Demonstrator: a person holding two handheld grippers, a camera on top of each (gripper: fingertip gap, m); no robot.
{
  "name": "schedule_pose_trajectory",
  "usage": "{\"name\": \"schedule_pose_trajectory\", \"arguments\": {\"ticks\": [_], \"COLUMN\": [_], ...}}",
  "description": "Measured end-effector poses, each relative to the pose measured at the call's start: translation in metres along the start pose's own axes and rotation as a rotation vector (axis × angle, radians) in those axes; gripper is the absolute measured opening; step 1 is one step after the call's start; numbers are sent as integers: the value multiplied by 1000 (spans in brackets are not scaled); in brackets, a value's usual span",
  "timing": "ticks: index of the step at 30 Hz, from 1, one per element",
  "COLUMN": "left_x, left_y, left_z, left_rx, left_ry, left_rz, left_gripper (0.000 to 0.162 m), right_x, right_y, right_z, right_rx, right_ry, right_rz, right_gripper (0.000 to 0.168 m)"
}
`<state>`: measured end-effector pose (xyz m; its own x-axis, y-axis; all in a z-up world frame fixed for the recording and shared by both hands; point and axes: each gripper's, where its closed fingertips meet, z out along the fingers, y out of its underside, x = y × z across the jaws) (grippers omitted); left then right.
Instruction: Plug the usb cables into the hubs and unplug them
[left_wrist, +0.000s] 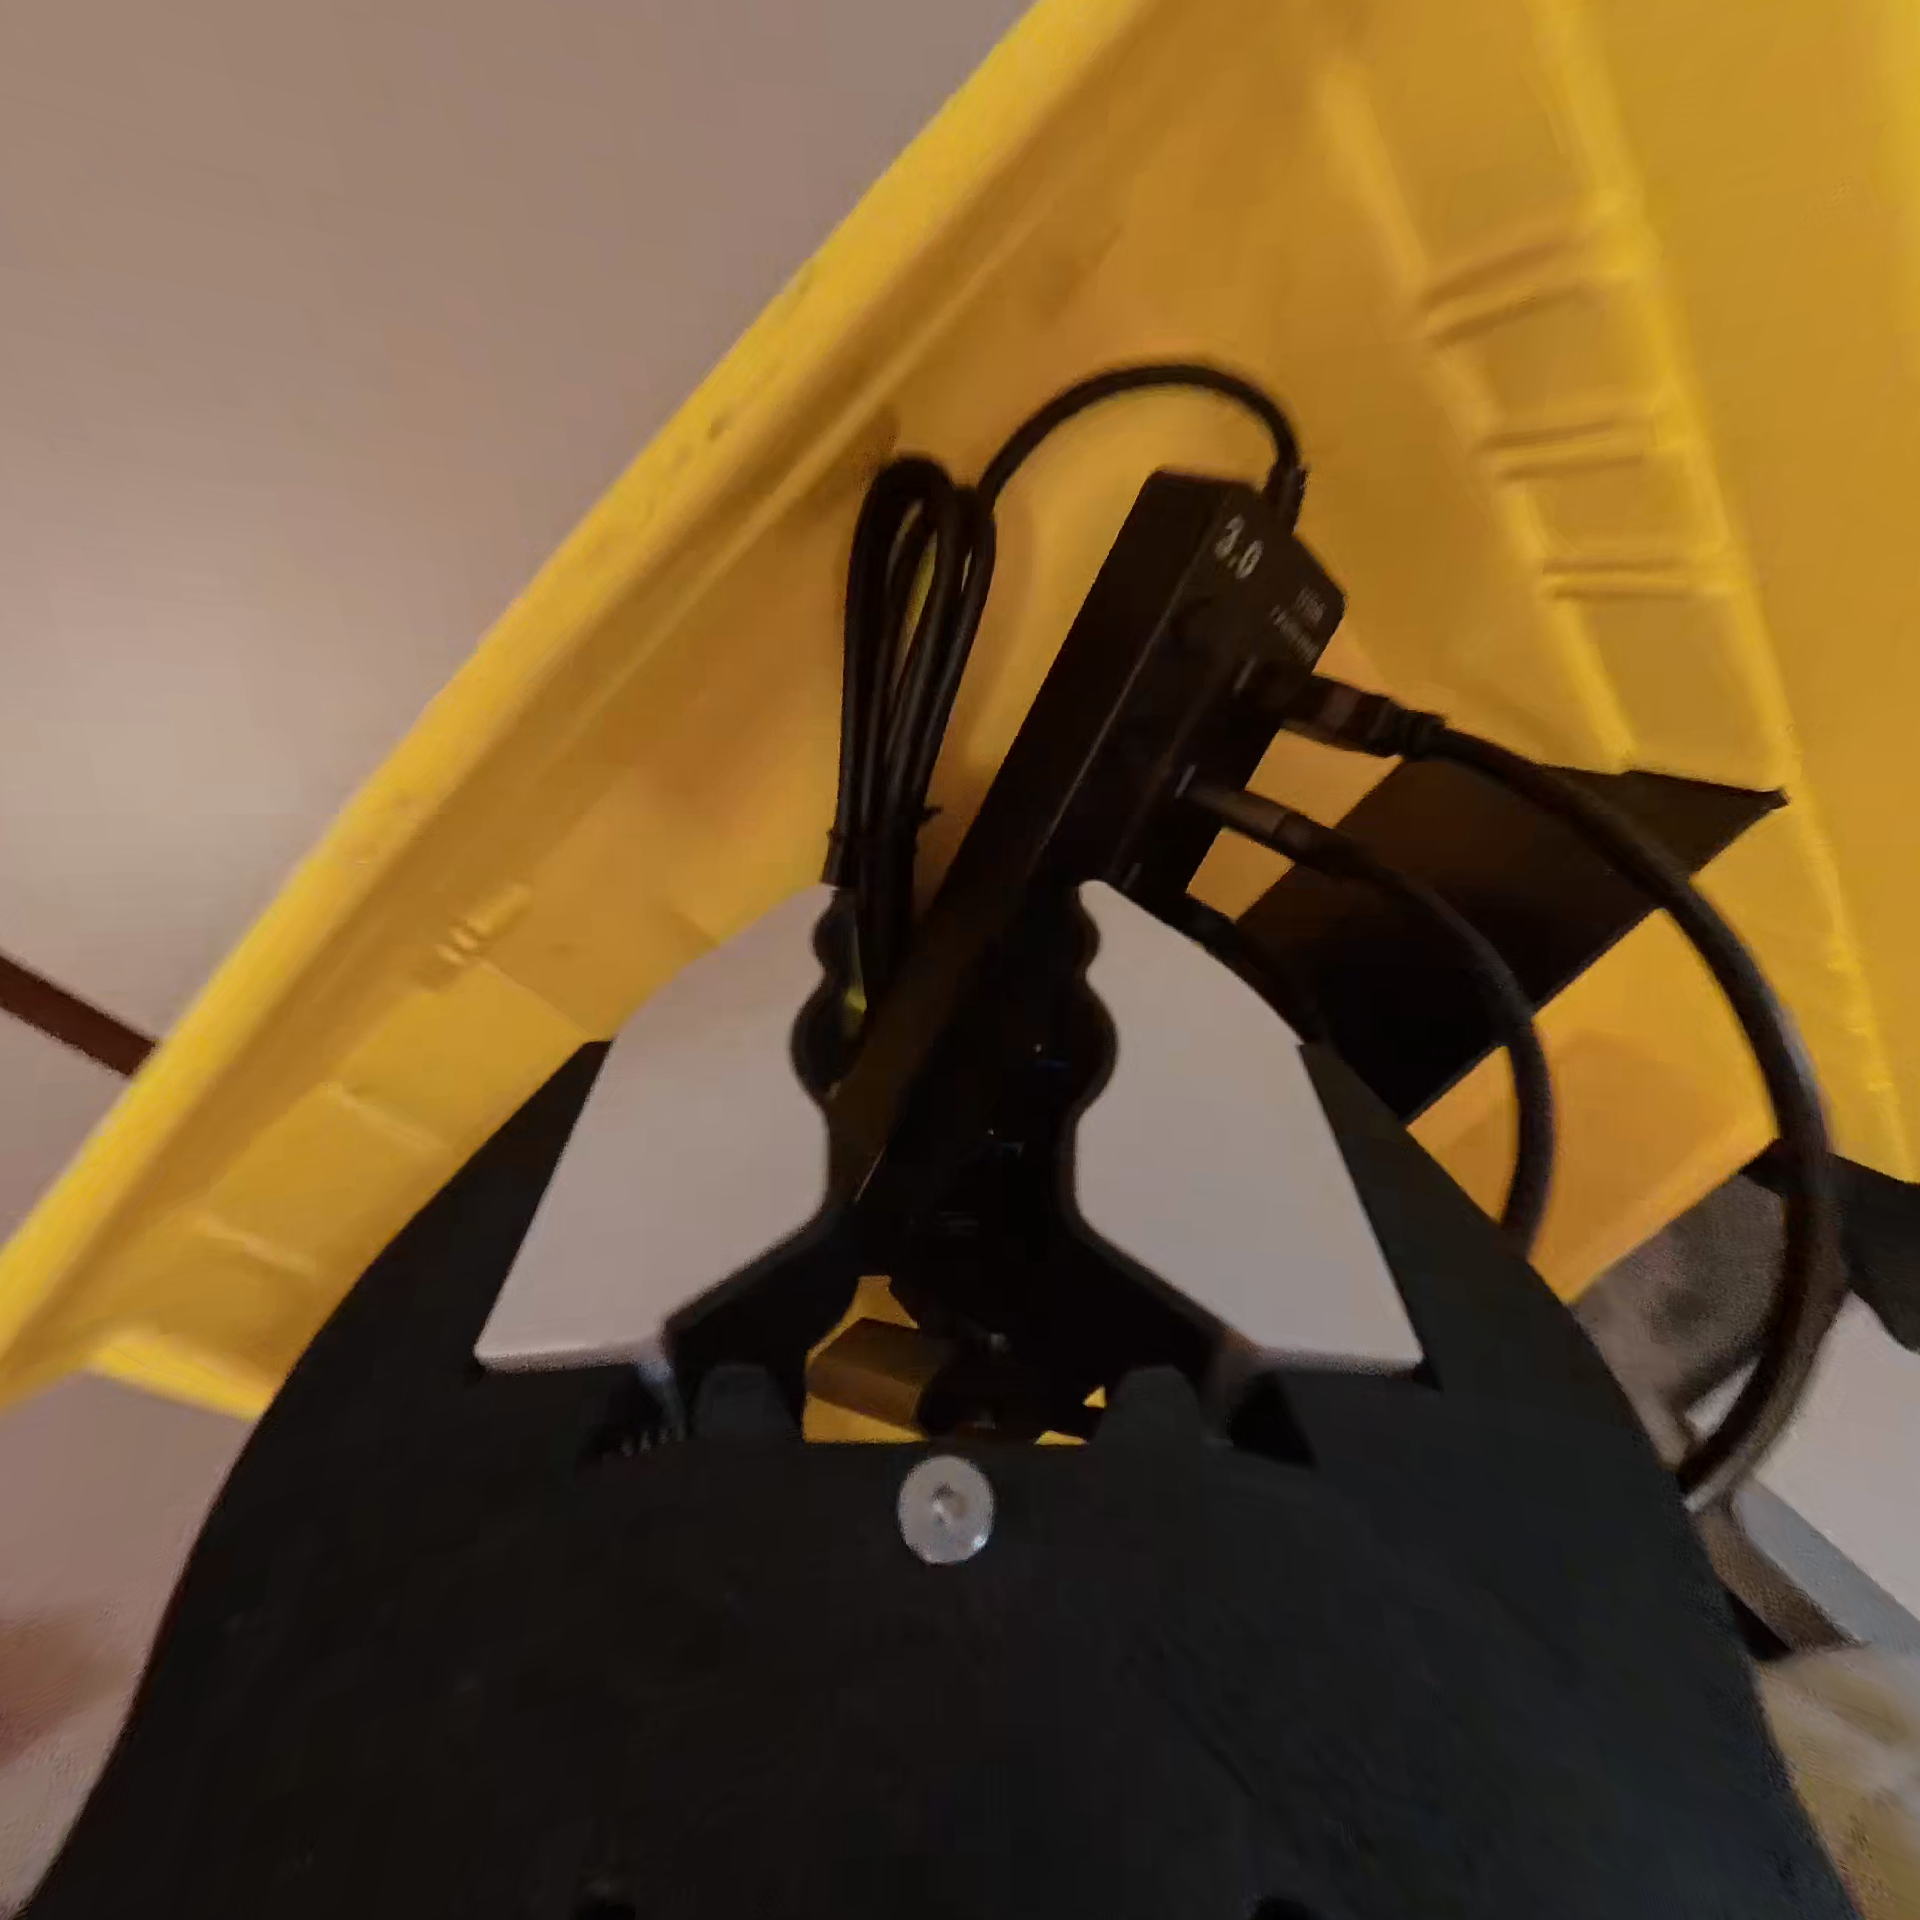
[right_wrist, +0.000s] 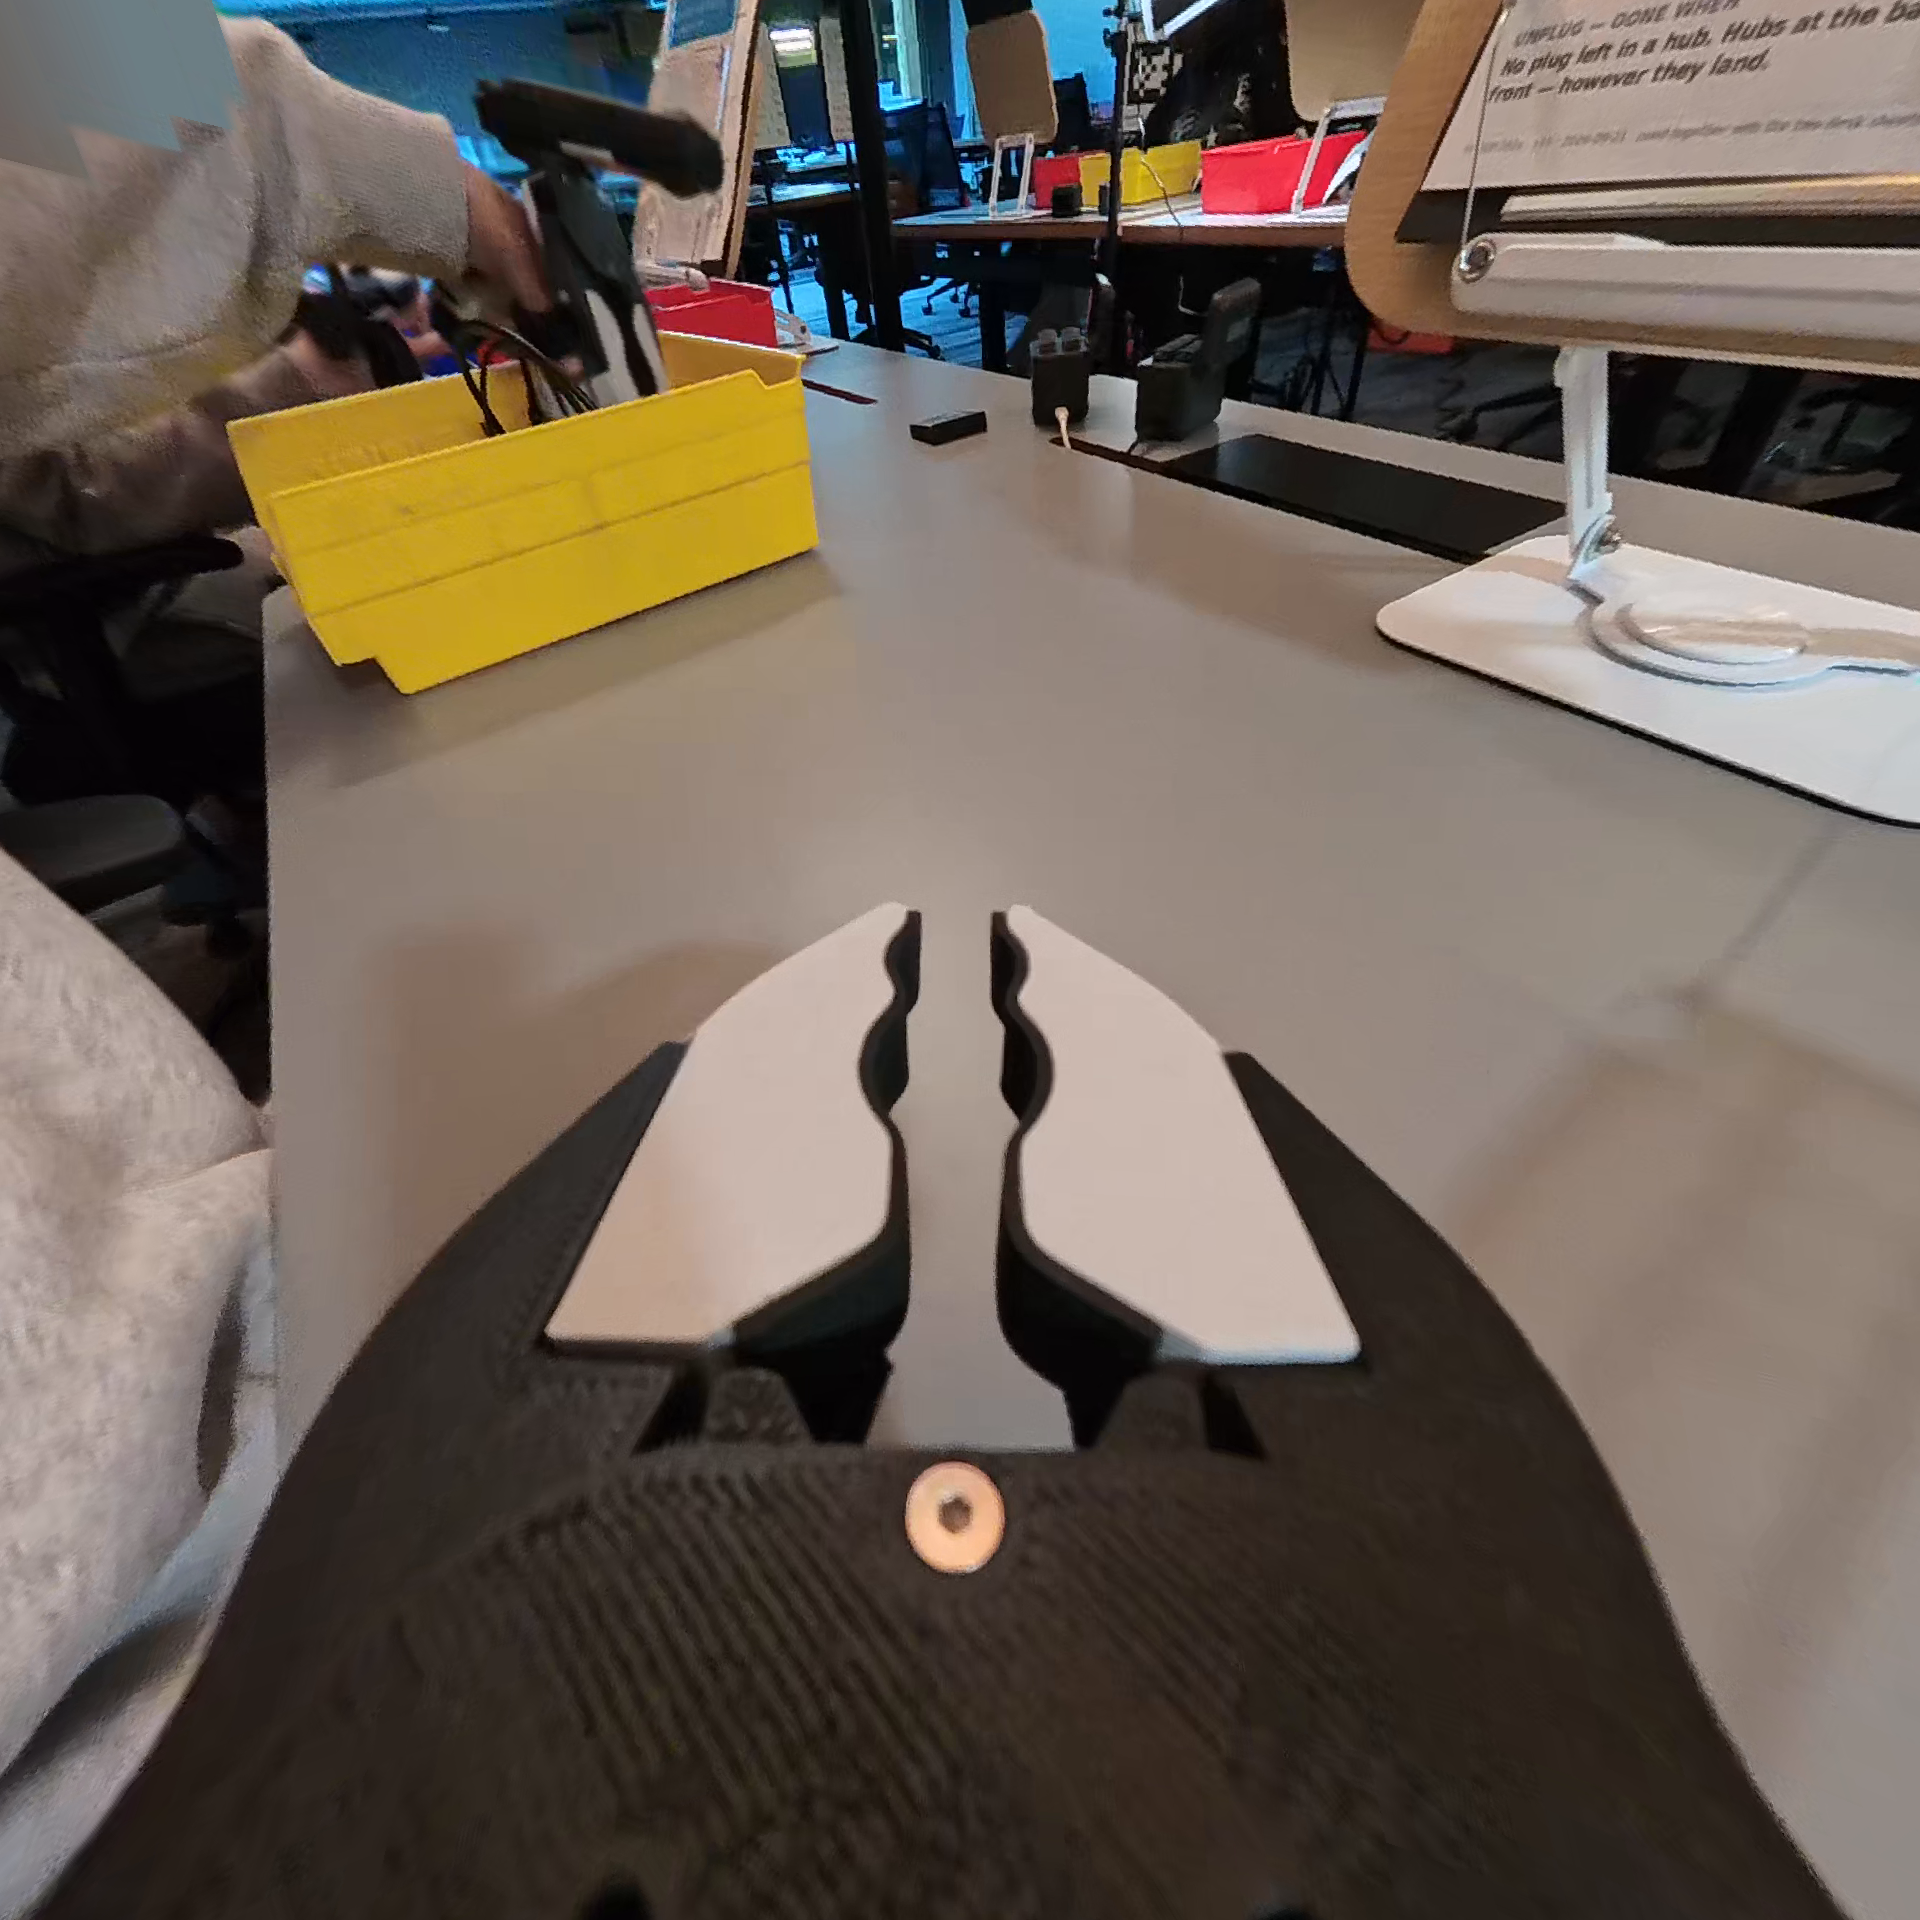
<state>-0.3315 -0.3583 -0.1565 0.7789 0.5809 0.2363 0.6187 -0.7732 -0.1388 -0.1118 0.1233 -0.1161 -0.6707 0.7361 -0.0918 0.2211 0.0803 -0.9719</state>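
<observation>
Lifting a black hub (left_wrist: 1153, 748) over the yellow bin (left_wrist: 1195, 312), the left gripper (left_wrist: 956, 997) fingers clench its lower end; two cables (left_wrist: 1558, 831) remain plugged beyond them. Right gripper (right_wrist: 954, 935) waits slightly parted, empty, above the counter (right_wrist: 1143, 727); next, probably, pinch a plug and pull.

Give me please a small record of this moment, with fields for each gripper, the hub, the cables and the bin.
left gripper: jaws shut on the black hub, over the yellow bin
right gripper: holds nothing, jaws a narrow gap apart, low over the grey table
hub: black, long, tilted; two cables plugged into its side
cables: black, curve down to the right
bundled cable: tied, hangs beside the hub
yellow bin: at the table's left edge
</observation>
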Motion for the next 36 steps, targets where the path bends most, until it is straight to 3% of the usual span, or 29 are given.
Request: {"name": "schedule_pose_trajectory", "arguments": {"ticks": [1,8,11,15,19,22,25,28,31,36], "left_x": [0,9,4,11,34,54,45,40,47,45], "left_y": [7,22,29,33,32,29,30,14,13,16], "left_z": [7,15,18,19,12,5,11,13,17,20], "left_rx": [-50,-175,-245,-290,-245,-187,-179,-82,-81,-109], "left_ry": [30,139,66,23,80,83,-50,-84,18,136], "left_rz": [-25,-39,36,126,165,206,271,273,220,117], "left_gripper": [53,66,52,47,36,38,58,54,43,51], "right_x": [3,19,24,36,40,37,35,31,29,30], "right_y": [0,-1,-3,3,-2,-7,-5,-3,-3,-6], "right_z": [0,1,0,-2,-5,-8,-5,-3,-3,-6], "right_rx": [-2,19,32,4,32,57,34,21,19,36], "right_ry": [12,42,51,105,121,121,116,102,100,103], "right_rz": [-5,52,76,112,114,82,55,50,42,50], "right_gripper": [12,12,12,11,10,9,9,9,9,9]}}
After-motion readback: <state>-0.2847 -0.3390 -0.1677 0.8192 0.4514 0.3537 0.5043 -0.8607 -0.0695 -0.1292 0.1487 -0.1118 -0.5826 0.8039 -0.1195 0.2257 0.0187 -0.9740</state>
